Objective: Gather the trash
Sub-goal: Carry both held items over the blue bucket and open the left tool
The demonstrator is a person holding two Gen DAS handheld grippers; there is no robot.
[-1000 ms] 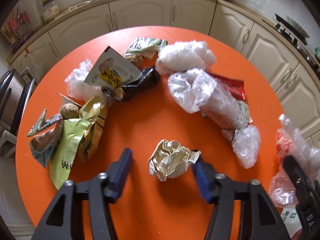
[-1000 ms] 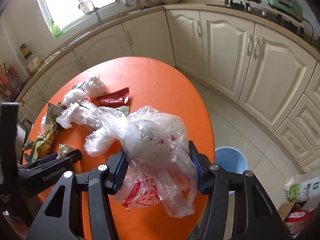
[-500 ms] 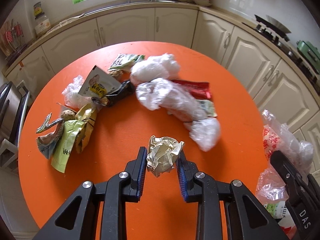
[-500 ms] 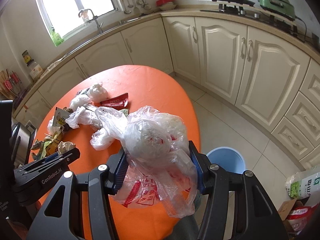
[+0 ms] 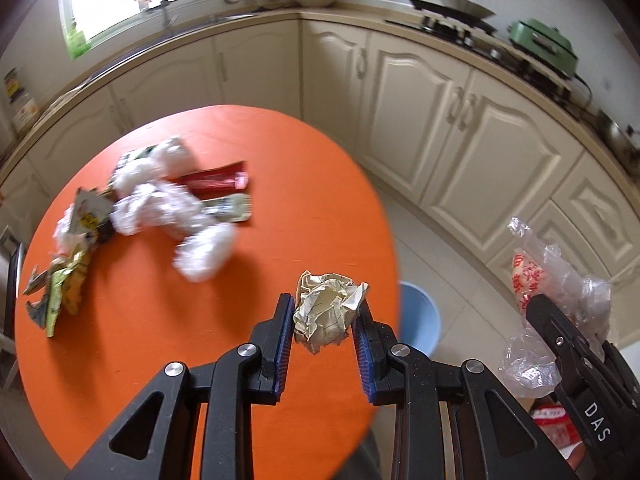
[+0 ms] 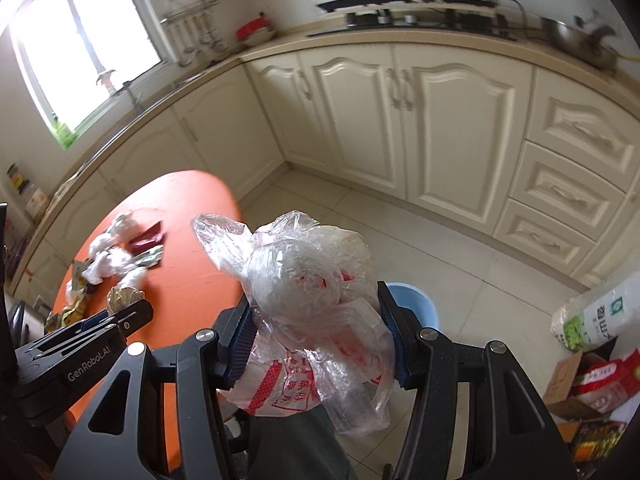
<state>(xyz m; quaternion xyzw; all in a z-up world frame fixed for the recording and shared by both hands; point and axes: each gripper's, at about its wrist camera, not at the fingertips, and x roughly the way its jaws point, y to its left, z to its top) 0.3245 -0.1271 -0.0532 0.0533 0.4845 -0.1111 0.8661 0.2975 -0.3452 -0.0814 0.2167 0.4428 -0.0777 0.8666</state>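
Note:
My left gripper (image 5: 323,316) is shut on a crumpled ball of cream paper (image 5: 326,310) and holds it above the right edge of the round orange table (image 5: 160,320). My right gripper (image 6: 316,320) is shut on a bundle of clear plastic bags with red print (image 6: 308,292) and holds it above the floor, off the table's right side. A blue bin (image 5: 420,322) stands on the floor just beyond the table; it also shows in the right wrist view (image 6: 412,300). More wrappers and plastic bags (image 5: 160,208) lie on the table's far left.
Cream kitchen cabinets (image 6: 400,120) curve around the back and right. A printed white sack (image 6: 600,316) and cardboard boxes (image 6: 592,384) sit on the floor at the right. My left gripper shows in the right wrist view at lower left (image 6: 120,312).
My left gripper closed on the paper ball and lifted it toward the table's right edge. My right gripper carried the plastic bags further right, off the table and over the floor.

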